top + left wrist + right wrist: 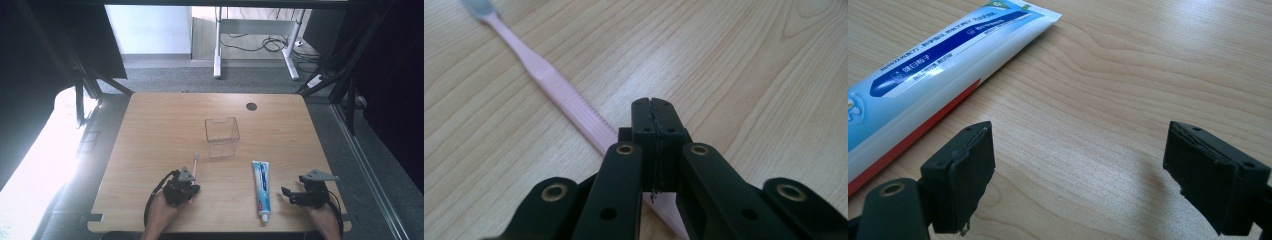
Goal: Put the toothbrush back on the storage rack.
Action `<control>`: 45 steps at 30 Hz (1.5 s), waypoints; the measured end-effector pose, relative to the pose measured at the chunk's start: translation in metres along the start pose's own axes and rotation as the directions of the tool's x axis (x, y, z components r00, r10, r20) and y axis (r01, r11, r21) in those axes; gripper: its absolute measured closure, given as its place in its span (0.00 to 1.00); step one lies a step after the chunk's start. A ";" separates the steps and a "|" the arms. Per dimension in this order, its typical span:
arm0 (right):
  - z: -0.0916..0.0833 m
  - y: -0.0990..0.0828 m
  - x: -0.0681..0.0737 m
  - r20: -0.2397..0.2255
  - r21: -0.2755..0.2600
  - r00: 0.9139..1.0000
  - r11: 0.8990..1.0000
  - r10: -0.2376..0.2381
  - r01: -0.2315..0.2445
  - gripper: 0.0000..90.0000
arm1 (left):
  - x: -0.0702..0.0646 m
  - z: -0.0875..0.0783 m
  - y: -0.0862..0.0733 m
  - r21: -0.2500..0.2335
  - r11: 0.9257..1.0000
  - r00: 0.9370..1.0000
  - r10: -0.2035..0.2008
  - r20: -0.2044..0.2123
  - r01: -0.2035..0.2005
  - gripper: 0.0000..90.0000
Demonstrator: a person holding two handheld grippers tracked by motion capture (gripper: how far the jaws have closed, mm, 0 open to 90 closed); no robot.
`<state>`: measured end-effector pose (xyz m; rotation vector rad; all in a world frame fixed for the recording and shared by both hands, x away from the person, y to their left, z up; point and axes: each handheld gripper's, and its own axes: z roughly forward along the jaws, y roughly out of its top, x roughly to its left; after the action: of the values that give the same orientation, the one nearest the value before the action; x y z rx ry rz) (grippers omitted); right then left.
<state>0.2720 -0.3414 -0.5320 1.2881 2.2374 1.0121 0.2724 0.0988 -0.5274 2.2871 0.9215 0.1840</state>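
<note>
The left gripper (190,186) rests low over the table (150,130) near its front edge, its black jaws pressed flat together with nothing between the pads. In the left gripper view the two ribbed pads meet in a thin seam, and the brass-bushed linkage arms fan out below them. The toothbrush (194,167) lies flat on the wood right at this gripper – a slim pink plastic stick whose handle runs under the jaws from the near side and stretches away ahead. Its grip section carries fine ridges, the neck narrows, and the small greyish head (480,7) sits at the far end, pointing away from the gripper. Whether the jaws touch the handle beneath them cannot be told.

Ahead and to the right of that gripper stands a bin (222,136) – clear, thin-walled plastic, square-mouthed and tapering downward.

Farther right lies the tube (261,189), soft and glossy, white with blue print and a red stripe along one side, flat crimped end away and white cap toward the front edge. It sits just left of the right gripper (289,195), not touching it.

The right gripper's jaws stand wide apart, blocky black pads over bare pale wood grain, holding nothing.
</note>
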 end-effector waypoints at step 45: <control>0.001 -0.001 0.000 -0.014 0.002 1.000 1.000 0.004 -0.004 0.16 | 0.032 -0.026 -0.017 0.044 0.997 0.994 -0.056 -0.093 0.060 0.99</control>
<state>0.2722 -0.3414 -0.5329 1.2909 2.2480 1.0238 0.2768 0.1428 -0.5217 2.3083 1.0481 0.2466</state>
